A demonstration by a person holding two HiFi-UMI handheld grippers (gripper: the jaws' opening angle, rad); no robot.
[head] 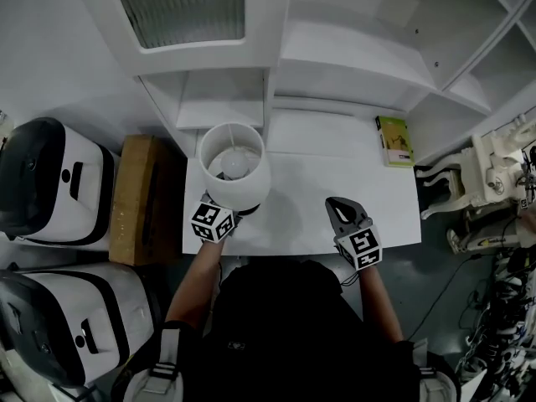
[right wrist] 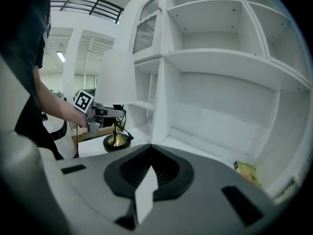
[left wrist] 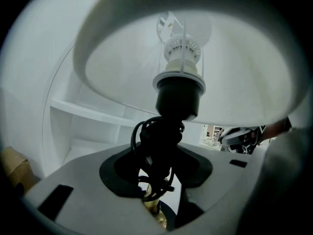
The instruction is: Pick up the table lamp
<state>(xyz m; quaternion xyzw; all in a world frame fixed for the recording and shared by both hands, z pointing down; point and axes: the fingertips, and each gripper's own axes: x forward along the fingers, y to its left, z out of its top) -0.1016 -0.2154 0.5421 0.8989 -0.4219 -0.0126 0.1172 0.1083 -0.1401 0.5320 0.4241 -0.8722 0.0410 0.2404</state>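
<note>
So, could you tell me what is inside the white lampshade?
Inside the lampshade are a white bulb and its black socket. Below, the left gripper clamps the lamp stem; coiled black cord and the jaws cover most of it.

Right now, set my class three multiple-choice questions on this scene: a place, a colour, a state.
1. The green book lies: A on the box; B on the white desk; C on a high shelf.
2. The lampshade is: A white; B green; C black.
3. The left gripper is: A open, empty; B shut on the green book; C shut on the lamp stem.
B: it lies on the desktop. A: the shade is white all round. C: the jaws clamp the brass stem.
</note>
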